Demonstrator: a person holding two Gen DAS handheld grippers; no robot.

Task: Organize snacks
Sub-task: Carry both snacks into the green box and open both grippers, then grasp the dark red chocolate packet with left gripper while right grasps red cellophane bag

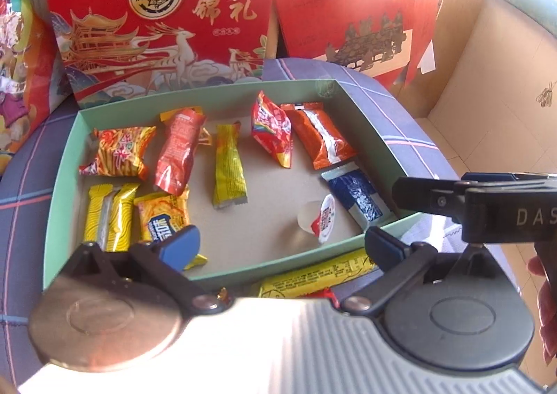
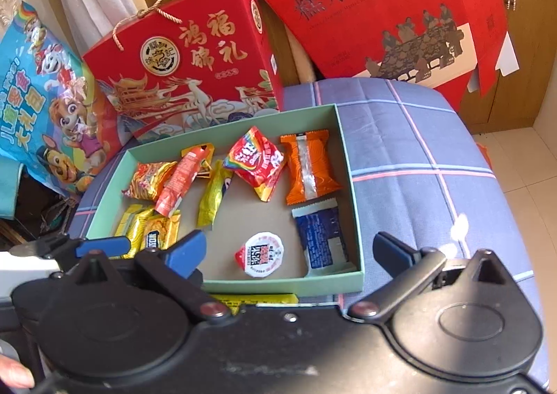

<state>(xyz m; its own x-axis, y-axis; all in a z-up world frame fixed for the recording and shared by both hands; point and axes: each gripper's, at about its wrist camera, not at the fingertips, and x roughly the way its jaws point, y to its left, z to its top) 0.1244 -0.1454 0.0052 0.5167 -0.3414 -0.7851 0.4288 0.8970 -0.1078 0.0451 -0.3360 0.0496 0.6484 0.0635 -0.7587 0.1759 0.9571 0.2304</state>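
A yellow packet outside the green tray lies mostly hidden behind the tray's near wall and the left gripper's body. Glare washes out the large red gift box at its top. A hand is cut off at the right edge. The cartoon bag runs off the left edge.

Mint-green tray, blue plaid cloth

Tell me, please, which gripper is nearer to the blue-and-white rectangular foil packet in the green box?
Right. The right gripper hovers open just before the blue-and-white packet; the left gripper, also open, sits farther toward the left side of the green box.
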